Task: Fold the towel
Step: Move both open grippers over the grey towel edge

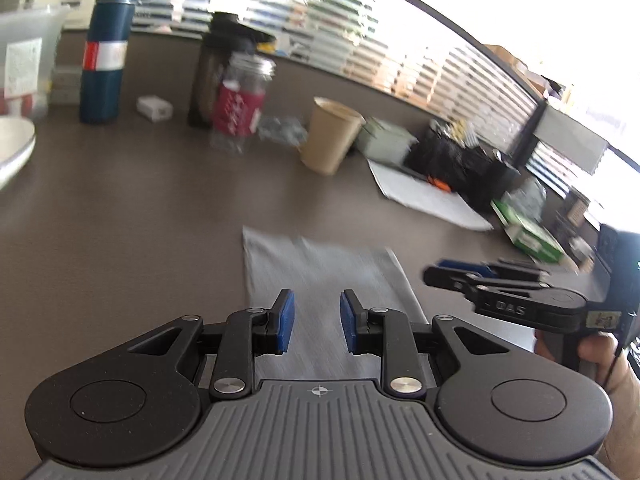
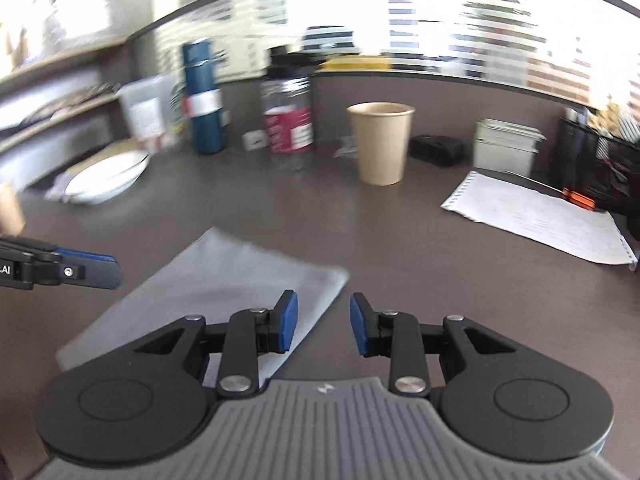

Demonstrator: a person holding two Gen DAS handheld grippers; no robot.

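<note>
A light grey towel (image 1: 320,268) lies flat on the dark brown table (image 1: 140,220), folded into a narrow rectangle. My left gripper (image 1: 317,322) hovers above its near part, open, with nothing between the blue pads. In the right wrist view the towel (image 2: 224,280) spreads to the left, and my right gripper (image 2: 324,322) stands open over its right edge, holding nothing. The right gripper (image 1: 472,276) also shows at the right of the left wrist view, held by a hand (image 1: 600,356). The left gripper's fingertips (image 2: 92,268) poke in from the left of the right wrist view.
Behind the towel stand a paper cup (image 2: 382,142), a clear bottle with a red label (image 2: 289,120), a blue flask (image 2: 204,96) and a white bowl (image 2: 106,178). A sheet of paper (image 2: 540,216) and a black organiser (image 2: 600,160) lie at the right, a green box (image 1: 528,232) beside them.
</note>
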